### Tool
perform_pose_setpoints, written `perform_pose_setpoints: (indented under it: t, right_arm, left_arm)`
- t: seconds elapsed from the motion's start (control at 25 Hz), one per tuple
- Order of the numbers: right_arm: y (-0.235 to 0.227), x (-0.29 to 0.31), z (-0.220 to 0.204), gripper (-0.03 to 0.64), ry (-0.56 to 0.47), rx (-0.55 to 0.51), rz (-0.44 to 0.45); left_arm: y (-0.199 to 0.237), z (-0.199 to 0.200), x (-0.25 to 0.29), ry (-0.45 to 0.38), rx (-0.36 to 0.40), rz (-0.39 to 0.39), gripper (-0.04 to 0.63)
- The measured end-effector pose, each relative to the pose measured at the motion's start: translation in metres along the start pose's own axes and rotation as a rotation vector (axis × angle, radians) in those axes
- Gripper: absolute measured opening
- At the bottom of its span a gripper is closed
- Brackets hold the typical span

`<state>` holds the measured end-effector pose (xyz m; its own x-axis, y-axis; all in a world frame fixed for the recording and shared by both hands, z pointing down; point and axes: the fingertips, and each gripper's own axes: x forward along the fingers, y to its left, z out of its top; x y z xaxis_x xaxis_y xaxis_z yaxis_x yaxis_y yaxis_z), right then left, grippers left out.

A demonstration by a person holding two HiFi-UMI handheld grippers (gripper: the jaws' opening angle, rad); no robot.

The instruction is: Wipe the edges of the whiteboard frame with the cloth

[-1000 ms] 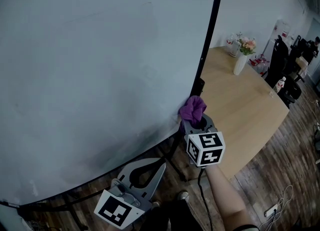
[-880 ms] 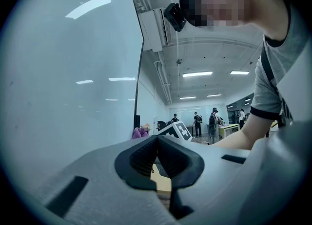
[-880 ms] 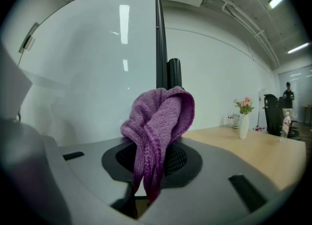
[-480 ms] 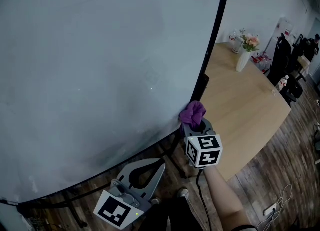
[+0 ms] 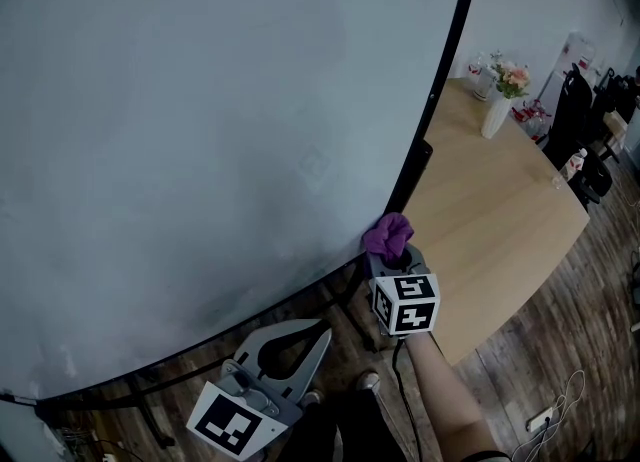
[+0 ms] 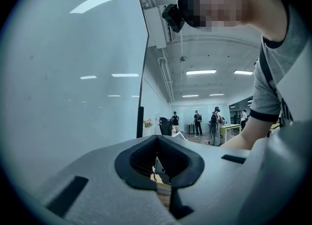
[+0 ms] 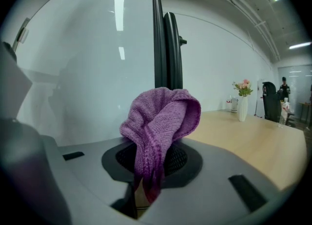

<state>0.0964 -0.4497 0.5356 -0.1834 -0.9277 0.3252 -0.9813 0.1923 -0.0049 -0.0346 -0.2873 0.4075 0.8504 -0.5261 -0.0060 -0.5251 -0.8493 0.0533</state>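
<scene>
The right tool [image 5: 390, 253] is clamped on a purple knitted cloth [image 5: 388, 234]. The cloth's bunched end sits against the black whiteboard frame [image 5: 440, 80], low on its right-hand upright near the bottom corner. The left tool [image 5: 288, 347] hangs below the board, jaws together on nothing. Wiping appears under way on this one edge. No view shows which stretches are already clean, and the bottom rail and other sides look outstanding. The whiteboard [image 5: 200, 130] is blank and glossy. Beyond it stands a wooden counter [image 5: 490, 210] bearing a vase of flowers [image 5: 497, 110], over plank flooring [image 5: 560, 350].
</scene>
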Motion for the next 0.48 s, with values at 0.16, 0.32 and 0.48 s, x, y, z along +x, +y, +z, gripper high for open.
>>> perform_pose_setpoints:
  t: [0.16, 0.32, 0.48]
  right_arm:
    - [0.001, 0.004, -0.008, 0.081, 0.006, 0.000, -0.002]
    - [0.000, 0.006, -0.016, 0.081, 0.009, 0.010, -0.002]
    - [-0.002, 0.009, -0.026, 0.081, 0.030, 0.023, -0.001]
  left_arm:
    - [0.003, -0.006, -0.001, 0.010, -0.005, 0.006, 0.017]
    - [0.002, -0.013, -0.001, 0.021, -0.018, 0.008, 0.015]
    - [0.002, -0.017, 0.000, 0.028, -0.021, 0.009, 0.017]
